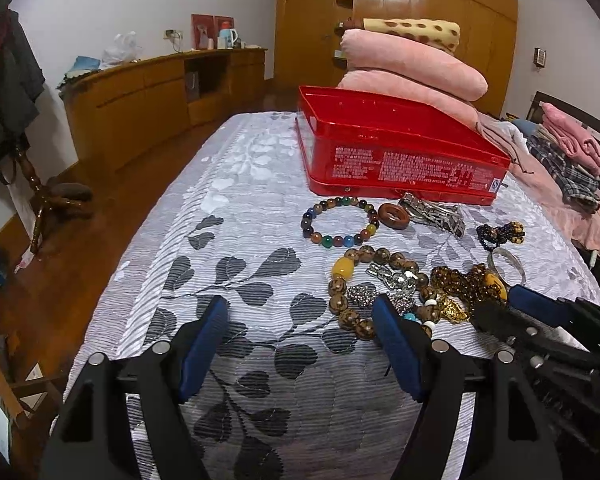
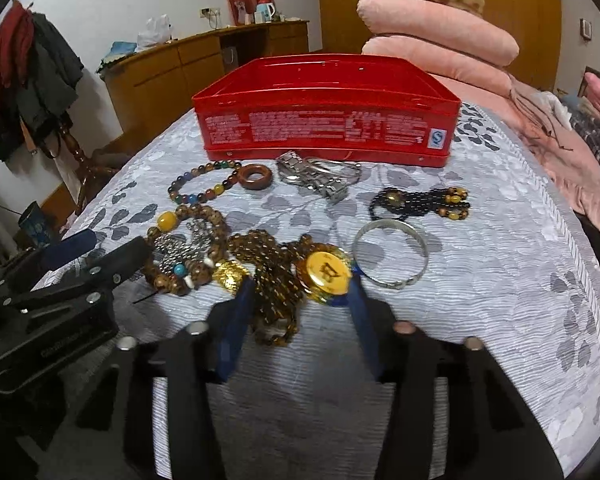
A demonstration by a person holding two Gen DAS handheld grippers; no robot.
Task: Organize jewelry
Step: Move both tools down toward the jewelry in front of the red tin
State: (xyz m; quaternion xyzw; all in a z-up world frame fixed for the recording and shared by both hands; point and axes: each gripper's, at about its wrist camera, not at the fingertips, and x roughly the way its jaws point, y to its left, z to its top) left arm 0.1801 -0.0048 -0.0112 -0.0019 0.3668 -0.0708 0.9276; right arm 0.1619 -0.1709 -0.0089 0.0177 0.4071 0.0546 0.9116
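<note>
Right tongs (image 2: 300, 300) are bracketing the gold necklace (image 2: 276, 280) and its yellow pendant (image 2: 326, 274); whether the pads are already pressing cannot be told. Left tongs (image 1: 300, 320) are hanging apart and empty, at nine o'clock of the jewelry heap. Step in hand, by judgement: picking the first piece. The next move is calling for a firm pinch on the chain, then a lift toward the open red tin (image 2: 324, 120) at twelve o'clock. The jewelry is lying on a leaf-patterned bedspread (image 2: 480, 280); pink pillows (image 2: 440, 44) and a wooden cabinet (image 2: 172, 68) are standing behind.
</note>
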